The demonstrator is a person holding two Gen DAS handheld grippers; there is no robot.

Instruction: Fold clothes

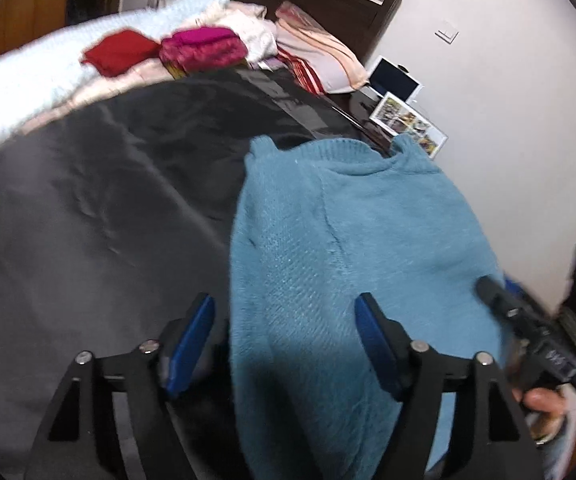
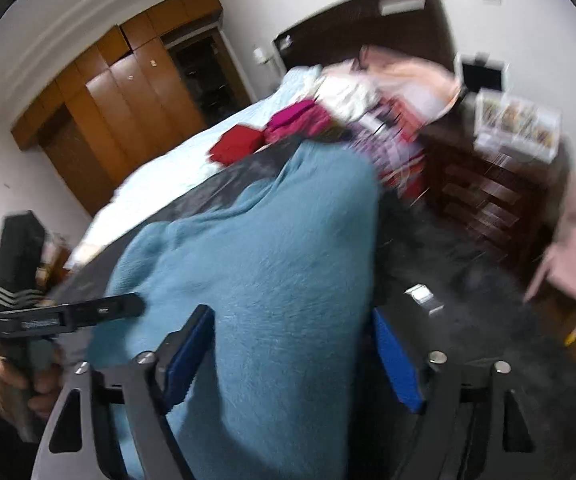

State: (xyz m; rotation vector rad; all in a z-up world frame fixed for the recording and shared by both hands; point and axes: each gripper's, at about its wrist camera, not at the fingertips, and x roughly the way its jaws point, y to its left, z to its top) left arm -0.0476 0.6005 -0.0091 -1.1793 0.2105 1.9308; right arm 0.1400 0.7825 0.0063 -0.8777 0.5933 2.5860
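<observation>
Both pairs of blue-padded jaws are spread wide with nothing clamped — the left gripper (image 1: 284,340) and the right gripper (image 2: 292,354) each straddle the near hem of the teal sweater (image 1: 352,240), whose knit runs between the pads without being pinched. Ahead of the fingers the sweater is laid flat, neckline farthest away, on a dark sheet (image 1: 100,200) over the bed. It appears narrowed lengthwise already — a crosswise fold is judged still to be made; beyond lie folded red and magenta clothes (image 1: 168,50).
</observation>
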